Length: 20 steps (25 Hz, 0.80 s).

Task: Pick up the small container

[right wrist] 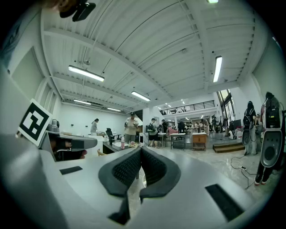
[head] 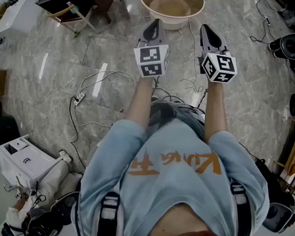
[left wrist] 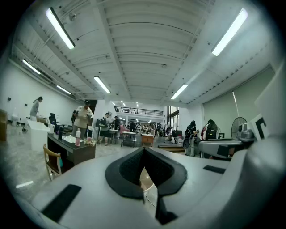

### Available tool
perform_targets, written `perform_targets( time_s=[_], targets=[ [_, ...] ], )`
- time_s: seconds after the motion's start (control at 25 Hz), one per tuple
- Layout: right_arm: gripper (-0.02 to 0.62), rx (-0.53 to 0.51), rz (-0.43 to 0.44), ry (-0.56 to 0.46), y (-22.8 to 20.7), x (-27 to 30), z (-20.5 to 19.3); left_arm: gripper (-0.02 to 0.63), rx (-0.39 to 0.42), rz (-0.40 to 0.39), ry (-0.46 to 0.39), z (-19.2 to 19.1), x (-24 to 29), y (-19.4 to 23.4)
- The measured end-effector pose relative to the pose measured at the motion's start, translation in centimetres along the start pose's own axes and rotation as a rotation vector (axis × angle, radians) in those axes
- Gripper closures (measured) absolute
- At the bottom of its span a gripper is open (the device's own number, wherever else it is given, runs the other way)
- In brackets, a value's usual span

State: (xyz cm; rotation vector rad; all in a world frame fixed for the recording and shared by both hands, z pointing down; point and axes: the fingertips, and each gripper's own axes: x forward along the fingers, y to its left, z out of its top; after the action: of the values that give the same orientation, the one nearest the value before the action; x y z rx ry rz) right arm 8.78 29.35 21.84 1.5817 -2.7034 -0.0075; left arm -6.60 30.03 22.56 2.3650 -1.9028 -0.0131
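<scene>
A round beige basin stands on the marble floor at the top middle of the head view, with nothing that I can see inside it. The person holds both grippers side by side at waist height, pointing forward toward it and a little short of it. Over the basin's near left rim, the left gripper has its black pads together and nothing between them. Just off the basin's near right rim is the right gripper, shut and empty as well. Each gripper's own view shows the jaw tips meeting, on the left gripper and the right gripper.
White cables and a power strip lie on the floor ahead of the person's feet. A white cabinet stands at lower left, a wooden chair at upper left, a black speaker at right. People stand at desks in the distance.
</scene>
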Motion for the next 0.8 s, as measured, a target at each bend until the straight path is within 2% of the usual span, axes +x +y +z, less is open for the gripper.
perform_targets(
  time_s=[0.28,0.48,0.8],
  targets=[
    [0.584,-0.014,0.000,0.018,1.1,1.0,-0.4,0.583,0.001,0.009,-0.002,0.1,0.0,2.1],
    [0.584,0.089,-0.063,-0.014,0.1,1.8,-0.2,0.583,-0.018,0.020,0.001,0.2,0.3,3.6],
    [0.584,0.091,-0.046,0.036,1.2,3.2,-1.9,0.583,-0.072,0.055,0.023,-1.1,0.1,7.1]
  ],
)
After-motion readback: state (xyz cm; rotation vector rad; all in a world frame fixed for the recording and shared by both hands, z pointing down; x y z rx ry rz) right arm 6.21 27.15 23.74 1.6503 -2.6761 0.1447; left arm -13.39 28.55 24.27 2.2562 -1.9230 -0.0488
